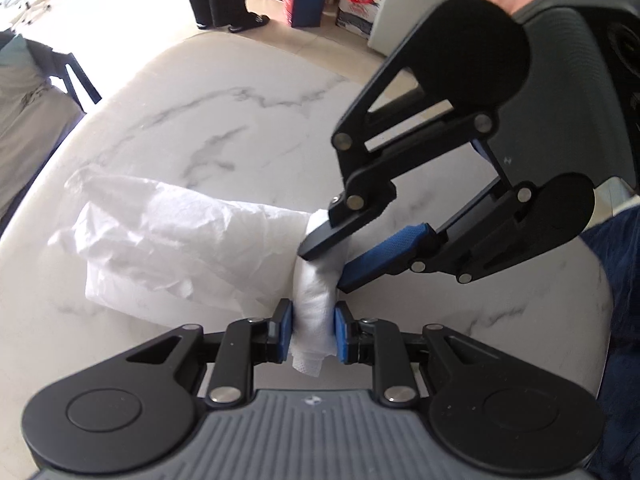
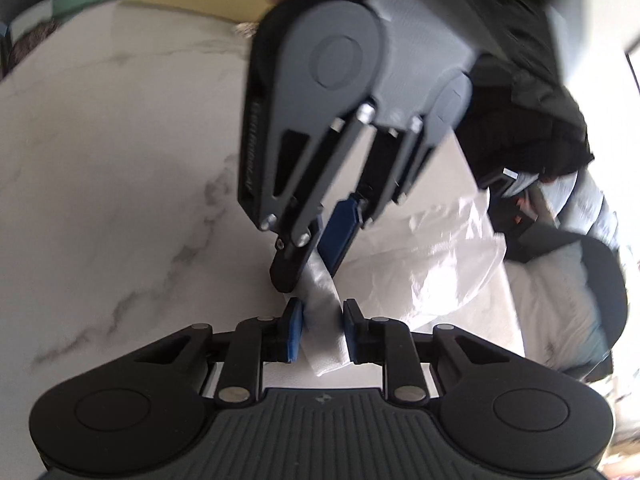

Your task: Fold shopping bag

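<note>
White shopping bag (image 1: 168, 236) lay crumpled on marble tabletop (image 1: 224, 120), one end gathered into tight rolled strip.
Left hand-held gripper (image 1: 310, 334) clenched on strip.
Right hand-held gripper (image 1: 326, 262) clamped same strip just beyond left; pads (image 2: 295, 330) pressed plastic.
Step judged: mid-fold, narrow end pinched by both.
Next likely: roll or fold strip toward loose body, keeping tension, no tearing.
</note>
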The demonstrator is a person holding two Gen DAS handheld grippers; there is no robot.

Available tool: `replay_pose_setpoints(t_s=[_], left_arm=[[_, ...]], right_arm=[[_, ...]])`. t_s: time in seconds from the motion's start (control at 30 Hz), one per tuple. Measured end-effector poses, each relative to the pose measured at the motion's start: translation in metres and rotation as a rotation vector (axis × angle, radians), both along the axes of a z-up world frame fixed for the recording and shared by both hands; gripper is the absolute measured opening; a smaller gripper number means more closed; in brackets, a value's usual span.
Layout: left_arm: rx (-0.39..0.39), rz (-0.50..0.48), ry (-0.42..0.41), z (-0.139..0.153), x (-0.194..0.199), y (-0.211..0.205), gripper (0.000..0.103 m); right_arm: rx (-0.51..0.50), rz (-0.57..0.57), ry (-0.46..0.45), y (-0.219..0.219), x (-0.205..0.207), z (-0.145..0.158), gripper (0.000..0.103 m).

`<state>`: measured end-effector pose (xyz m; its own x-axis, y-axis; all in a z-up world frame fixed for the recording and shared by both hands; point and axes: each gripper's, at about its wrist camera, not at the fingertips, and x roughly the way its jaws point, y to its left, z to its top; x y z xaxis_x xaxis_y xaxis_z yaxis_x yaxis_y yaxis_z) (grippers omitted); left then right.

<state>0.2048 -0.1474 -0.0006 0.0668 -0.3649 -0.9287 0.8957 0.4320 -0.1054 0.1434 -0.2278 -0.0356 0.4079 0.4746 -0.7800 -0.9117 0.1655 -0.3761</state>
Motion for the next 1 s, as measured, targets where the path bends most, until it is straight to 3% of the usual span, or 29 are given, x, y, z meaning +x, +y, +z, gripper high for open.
replay_pose_setpoints(t_s=[0.13,0.27,0.37,0.5,0.63,0.77,0.87,1.0], left_arm=[[-0.002,0.020,-0.055,0.018,0.022,0.024,0.023],[0.003,0.037,-0.182,0.015,-0.008,0.026,0.023],[0.031,-0.004,-0.319,0.027,-0.043,0.027,0.023],[0.044,-0.064,-0.439,0.037,-0.064,0.020,0.023],[0.086,-0.132,-0.497,0.034,-0.074,0.010,0.024],[0.117,-0.206,-0.523,0.006,-0.069,-0.001,0.024],[0.153,-0.283,-0.561,0.007,-0.076,-0.004,0.025],[0.190,-0.362,-0.598,-0.008,-0.083,0.000,0.027]], right_arm=[[0.039,-0.027,0.101,0.000,0.022,0.003,0.022],[0.080,-0.061,0.207,-0.008,0.036,0.011,0.022],[0.102,-0.086,0.277,-0.012,0.047,0.013,0.022],[0.093,-0.083,0.364,-0.014,0.055,0.018,0.021],[0.072,-0.086,0.462,-0.013,0.068,0.024,0.020],[0.060,-0.100,0.591,-0.011,0.088,0.026,0.019],[0.042,-0.087,0.683,-0.008,0.101,0.028,0.016],[0.000,-0.068,0.700,0.000,0.109,0.026,0.016]])
